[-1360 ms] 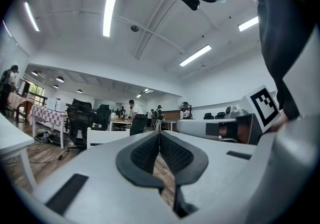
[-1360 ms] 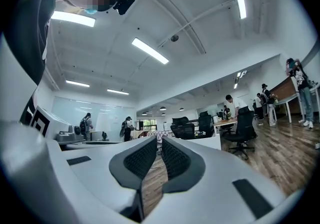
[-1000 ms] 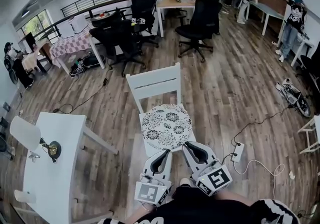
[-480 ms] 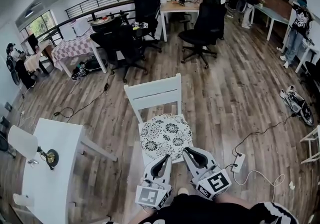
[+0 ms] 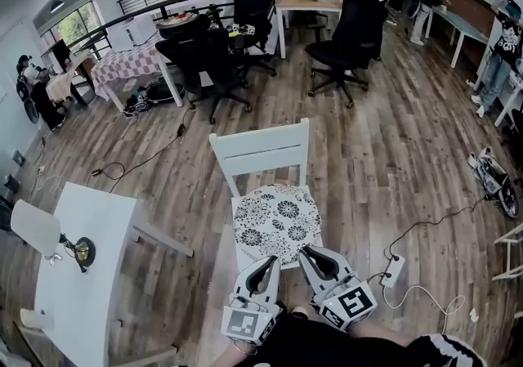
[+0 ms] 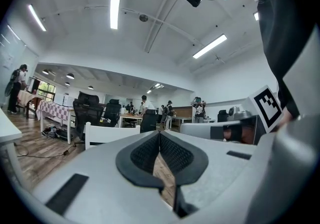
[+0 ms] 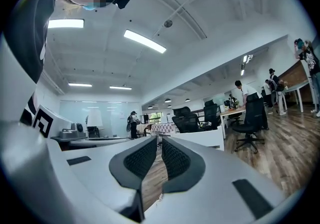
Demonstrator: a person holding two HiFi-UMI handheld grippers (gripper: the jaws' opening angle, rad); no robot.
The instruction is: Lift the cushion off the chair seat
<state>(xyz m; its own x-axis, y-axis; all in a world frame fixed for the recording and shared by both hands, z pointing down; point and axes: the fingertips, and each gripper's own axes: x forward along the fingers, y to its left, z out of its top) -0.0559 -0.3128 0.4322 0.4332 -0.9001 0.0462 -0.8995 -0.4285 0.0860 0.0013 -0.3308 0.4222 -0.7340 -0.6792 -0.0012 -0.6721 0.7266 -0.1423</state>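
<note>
Surveying from the head view, item by item.

Open room: wood floor [image 5: 384, 161] bare to the right of the chair [image 5: 261, 149] and behind its slatted back. Bounds: white table [image 5: 90, 275] near on the left, with one leg slanting toward the chair; power strip [image 5: 392, 270] and its cables on the floor at the right, near my right side. Black office chairs [image 5: 204, 63] stand well apart, beyond the back.

Cushion [image 5: 276, 224]: round, white with a black flower print. It lies flat on the white seat and covers most of it, with the seat's corners showing at the rim.

Left gripper [image 5: 273, 258]: held level at the cushion's front edge, jaws pressed together at the tips, nothing between them.

Right gripper [image 5: 303, 250]: just beside the left one and also at the front edge. Its jaws are drawn in, with what looks like only a hair's slit at the tips, and they pinch nothing. From above I cannot tell whether either tip touches the fabric.
</note>
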